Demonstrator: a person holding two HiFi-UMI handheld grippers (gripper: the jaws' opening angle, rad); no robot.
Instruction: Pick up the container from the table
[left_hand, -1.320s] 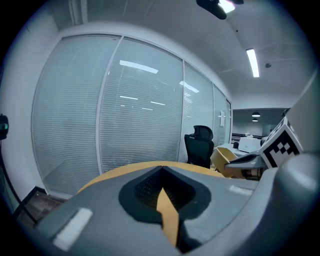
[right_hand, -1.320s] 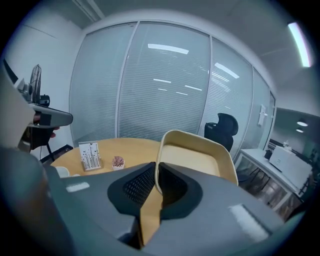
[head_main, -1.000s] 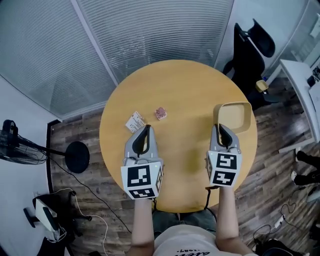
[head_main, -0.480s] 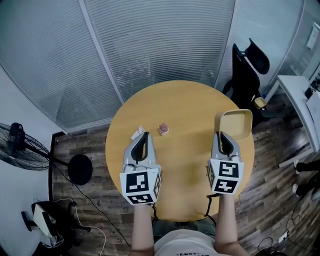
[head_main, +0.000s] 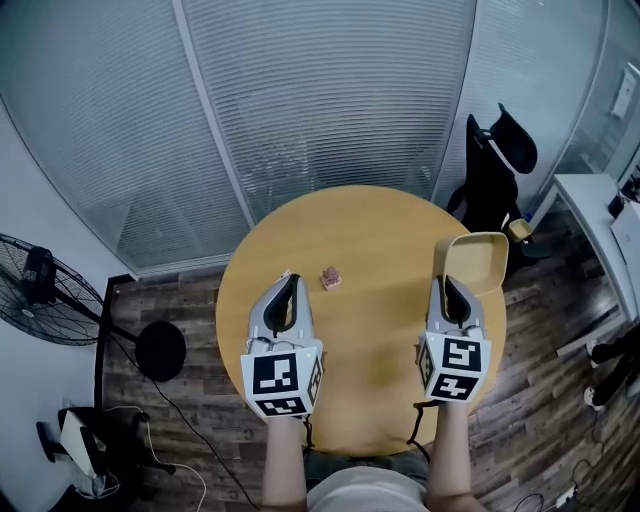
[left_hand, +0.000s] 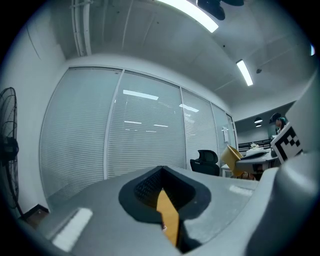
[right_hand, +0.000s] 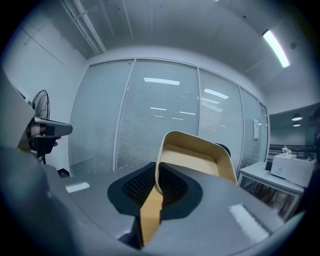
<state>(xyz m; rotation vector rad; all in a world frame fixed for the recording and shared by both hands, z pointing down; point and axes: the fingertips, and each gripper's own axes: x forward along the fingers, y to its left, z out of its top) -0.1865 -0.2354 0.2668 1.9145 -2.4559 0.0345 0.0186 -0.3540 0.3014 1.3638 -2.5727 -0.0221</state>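
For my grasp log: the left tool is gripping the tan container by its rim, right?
Not quite: it is the right tool that grips the tan container by its rim, as the right gripper view shows.

Near the middle of the table (head_main: 370, 230), a small pinkish thing (head_main: 330, 277), too tiny to name. Left of it, a pale card (head_main: 285, 272) barely peeks past the left gripper (head_main: 292, 282). At the table's right rim, the right gripper (head_main: 447, 284) covers the near wall of the container (head_main: 476, 262).
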